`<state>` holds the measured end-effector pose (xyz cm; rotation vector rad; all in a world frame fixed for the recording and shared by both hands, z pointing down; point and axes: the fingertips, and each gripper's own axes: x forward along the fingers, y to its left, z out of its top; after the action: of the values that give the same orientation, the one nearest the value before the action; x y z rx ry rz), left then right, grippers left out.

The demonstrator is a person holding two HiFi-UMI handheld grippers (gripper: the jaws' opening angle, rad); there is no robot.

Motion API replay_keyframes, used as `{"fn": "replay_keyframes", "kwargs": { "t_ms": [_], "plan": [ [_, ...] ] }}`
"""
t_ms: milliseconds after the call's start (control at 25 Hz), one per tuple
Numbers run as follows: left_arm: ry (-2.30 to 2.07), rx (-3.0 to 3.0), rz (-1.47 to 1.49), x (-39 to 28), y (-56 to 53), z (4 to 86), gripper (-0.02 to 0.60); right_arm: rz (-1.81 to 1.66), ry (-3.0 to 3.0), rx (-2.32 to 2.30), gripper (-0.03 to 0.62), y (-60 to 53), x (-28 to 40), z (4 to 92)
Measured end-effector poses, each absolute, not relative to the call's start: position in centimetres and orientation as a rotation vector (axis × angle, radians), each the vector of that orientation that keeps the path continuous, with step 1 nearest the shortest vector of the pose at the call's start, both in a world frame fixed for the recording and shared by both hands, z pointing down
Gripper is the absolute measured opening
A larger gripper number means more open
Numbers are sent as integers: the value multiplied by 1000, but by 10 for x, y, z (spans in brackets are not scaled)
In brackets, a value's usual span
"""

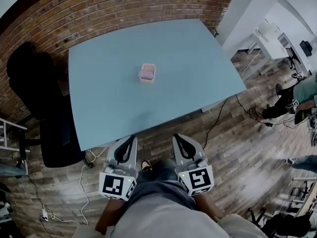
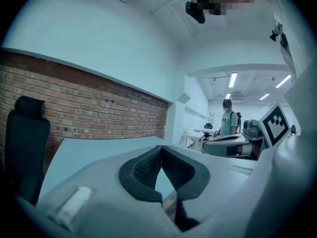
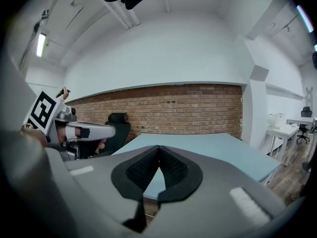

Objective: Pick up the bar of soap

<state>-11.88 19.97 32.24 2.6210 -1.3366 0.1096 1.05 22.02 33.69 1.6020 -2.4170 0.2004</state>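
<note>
The bar of soap (image 1: 146, 74) lies in a small pink dish (image 1: 148, 66) near the middle of the light blue table (image 1: 198, 63). Both grippers hang side by side over the wooden floor, short of the table's near edge and well apart from the soap. My left gripper (image 1: 131, 142) (image 2: 161, 153) is shut with nothing between its pads. My right gripper (image 1: 178, 140) (image 3: 158, 151) is shut and empty too. Each gripper view looks level across the tabletop, and the soap does not show in either.
A black office chair (image 1: 34, 83) stands at the table's left end, in front of a brick wall (image 1: 99, 9). Cables (image 1: 218, 118) trail over the floor under the table. White desks (image 1: 270, 41) and a seated person's legs (image 1: 292, 100) are at the right.
</note>
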Motion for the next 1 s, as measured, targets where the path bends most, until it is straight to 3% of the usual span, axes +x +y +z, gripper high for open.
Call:
{"fn": "replay_keyframes", "kwargs": {
  "t_ms": [520,1000],
  "plan": [
    [-1372,2571,154,-79,123,339,4,286,-2444,1603,3,138,56,358],
    [-1579,2433,267,-25,11,352,5,370,-2571,1300,3,28,102,374]
  ]
}}
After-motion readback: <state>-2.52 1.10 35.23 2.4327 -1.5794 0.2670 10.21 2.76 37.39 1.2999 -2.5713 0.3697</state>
